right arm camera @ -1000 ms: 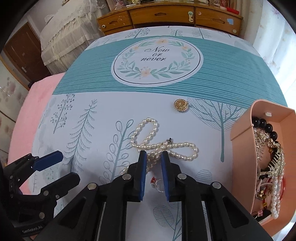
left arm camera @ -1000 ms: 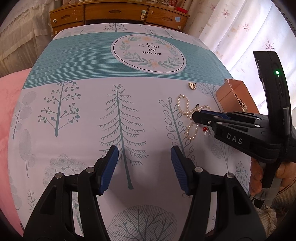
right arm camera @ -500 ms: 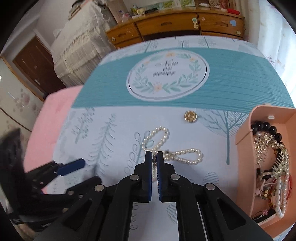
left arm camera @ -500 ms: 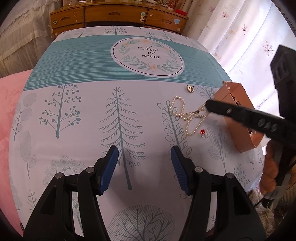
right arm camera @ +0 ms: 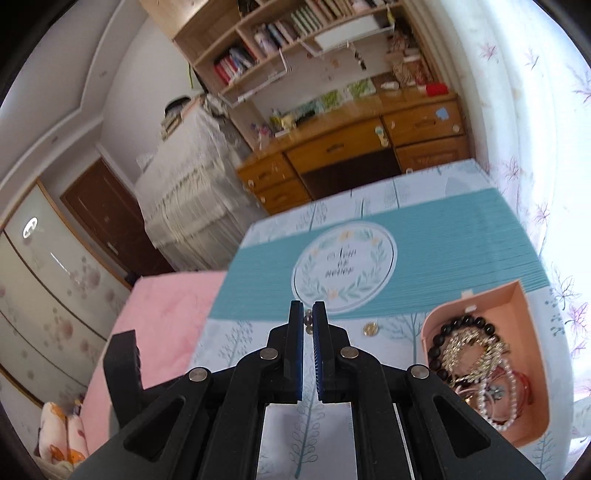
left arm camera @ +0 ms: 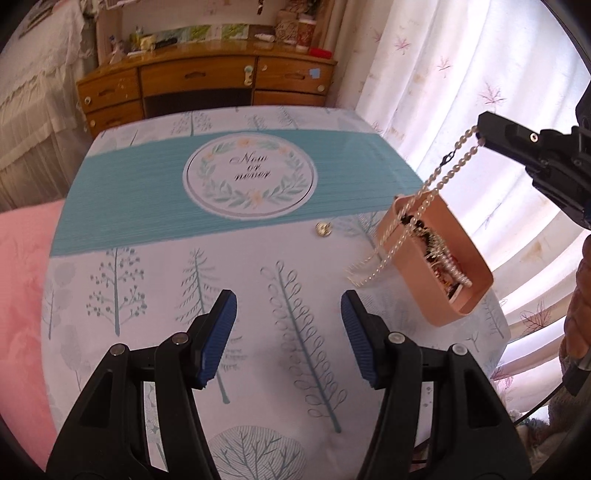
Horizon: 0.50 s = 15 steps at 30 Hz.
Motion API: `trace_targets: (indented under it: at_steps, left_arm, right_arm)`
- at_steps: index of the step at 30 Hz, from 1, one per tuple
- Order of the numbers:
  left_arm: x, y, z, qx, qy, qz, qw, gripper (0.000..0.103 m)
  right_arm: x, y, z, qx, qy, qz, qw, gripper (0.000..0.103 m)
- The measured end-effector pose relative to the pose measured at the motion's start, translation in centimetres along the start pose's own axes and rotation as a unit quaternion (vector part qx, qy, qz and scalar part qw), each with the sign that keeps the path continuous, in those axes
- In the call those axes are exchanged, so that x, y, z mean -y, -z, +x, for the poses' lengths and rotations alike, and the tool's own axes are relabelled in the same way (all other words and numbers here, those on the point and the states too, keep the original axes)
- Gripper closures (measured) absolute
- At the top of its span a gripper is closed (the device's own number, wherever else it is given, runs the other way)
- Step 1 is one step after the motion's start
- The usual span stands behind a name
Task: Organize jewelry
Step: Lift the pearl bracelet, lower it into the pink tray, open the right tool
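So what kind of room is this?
Most likely a bedroom in someone's home. There's a bed with a tree-print cover, a wooden dresser at its far end, a shelf of books above that, and flowery curtains at the window.

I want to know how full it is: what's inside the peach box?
The peach box holds a black bead bracelet, gold pieces and a pearl strand. Whatever lies beneath that pile is covered.

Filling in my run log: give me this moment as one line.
right gripper: shut on pearl necklace, dangling above pink box | left gripper: open, holding nothing | gold coin: on cloth
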<state>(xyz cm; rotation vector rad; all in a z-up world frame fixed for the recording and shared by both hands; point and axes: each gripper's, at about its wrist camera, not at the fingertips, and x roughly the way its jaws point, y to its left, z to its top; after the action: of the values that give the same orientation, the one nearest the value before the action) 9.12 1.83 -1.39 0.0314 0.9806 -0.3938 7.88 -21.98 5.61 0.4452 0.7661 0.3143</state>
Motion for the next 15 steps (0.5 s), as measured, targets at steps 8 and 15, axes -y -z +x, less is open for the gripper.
trace_targets:
  at_steps: [8, 15]
  left_arm:
    - [3.5, -1.5, -1.1, 0.009, 0.004, 0.035, 0.9993, 0.047]
    - [5.3, -1.4, -0.8, -0.002, 0.002, 0.059, 0.9982, 0.047]
  right_arm:
    - [0.4, -2.3, -8.7, 0.077, -0.013, 0.008, 0.997, 0.099]
    - [2.1, -3.0, -15.1, 0.123, 0.004, 0.022, 0.992, 0.099]
